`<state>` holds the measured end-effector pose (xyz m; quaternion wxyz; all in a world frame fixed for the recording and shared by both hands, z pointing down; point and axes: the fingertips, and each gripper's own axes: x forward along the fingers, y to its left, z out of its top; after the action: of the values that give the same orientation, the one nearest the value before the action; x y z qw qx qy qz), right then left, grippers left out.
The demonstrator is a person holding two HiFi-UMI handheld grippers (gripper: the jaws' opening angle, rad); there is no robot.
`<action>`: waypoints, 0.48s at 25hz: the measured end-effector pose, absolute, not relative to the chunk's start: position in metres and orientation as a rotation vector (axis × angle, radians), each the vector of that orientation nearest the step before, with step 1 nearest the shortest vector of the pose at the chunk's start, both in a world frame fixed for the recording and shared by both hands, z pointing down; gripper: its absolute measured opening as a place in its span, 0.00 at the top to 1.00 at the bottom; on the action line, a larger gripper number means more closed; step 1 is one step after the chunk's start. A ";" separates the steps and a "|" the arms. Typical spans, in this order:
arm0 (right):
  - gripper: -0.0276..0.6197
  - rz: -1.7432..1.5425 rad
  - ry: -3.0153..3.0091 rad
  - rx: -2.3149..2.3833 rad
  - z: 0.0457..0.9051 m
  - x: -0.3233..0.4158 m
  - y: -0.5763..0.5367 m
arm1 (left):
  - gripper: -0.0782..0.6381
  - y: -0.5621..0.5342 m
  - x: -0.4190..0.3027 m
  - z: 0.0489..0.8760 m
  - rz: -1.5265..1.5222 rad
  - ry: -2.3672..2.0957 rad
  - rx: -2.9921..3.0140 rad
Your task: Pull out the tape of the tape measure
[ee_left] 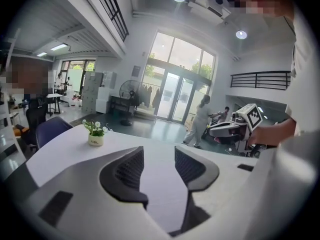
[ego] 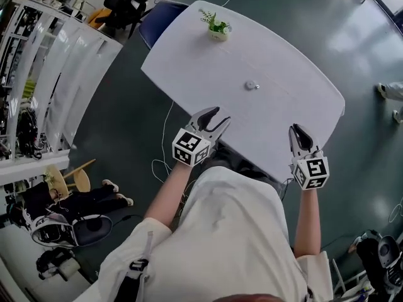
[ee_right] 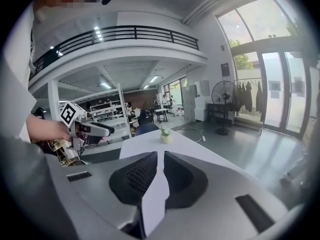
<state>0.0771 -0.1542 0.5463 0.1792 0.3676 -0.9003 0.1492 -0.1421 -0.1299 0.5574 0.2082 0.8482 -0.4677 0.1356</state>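
A small round silver tape measure (ego: 252,85) lies near the middle of the white table (ego: 189,55); neither gripper view shows it. My left gripper (ego: 217,117) hovers over the table's near edge, below and left of the tape measure, and it is open with nothing between its jaws (ee_left: 159,156). My right gripper (ego: 297,129) sits at the near right edge of the table. Its jaws stand almost together with only a thin slit and hold nothing (ee_right: 160,156). Both grippers are well short of the tape measure.
A small potted plant (ego: 218,27) stands at the table's far end. A blue chair (ego: 158,16) is tucked in at the far left corner. A white cable (ego: 165,137) trails on the floor by the left edge. A person (ego: 75,203) sits on the floor at left.
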 end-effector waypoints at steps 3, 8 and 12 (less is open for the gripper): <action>0.89 0.454 -2.507 1.098 0.546 0.073 -0.160 | 0.61 -0.151 -0.141 0.554 0.397 -1.224 2.399; 0.89 0.498 -2.442 1.170 0.560 0.067 -0.168 | 0.61 -0.180 -0.134 0.573 0.436 -1.093 2.435; 0.89 0.544 -2.392 1.217 0.580 0.060 -0.183 | 0.61 -0.210 -0.128 0.604 0.464 -0.982 2.440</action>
<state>0.0598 -0.1829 0.5802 0.2005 0.4354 -0.8558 0.1946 -0.1277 -0.2101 0.6045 0.2331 0.8883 -0.3576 0.1691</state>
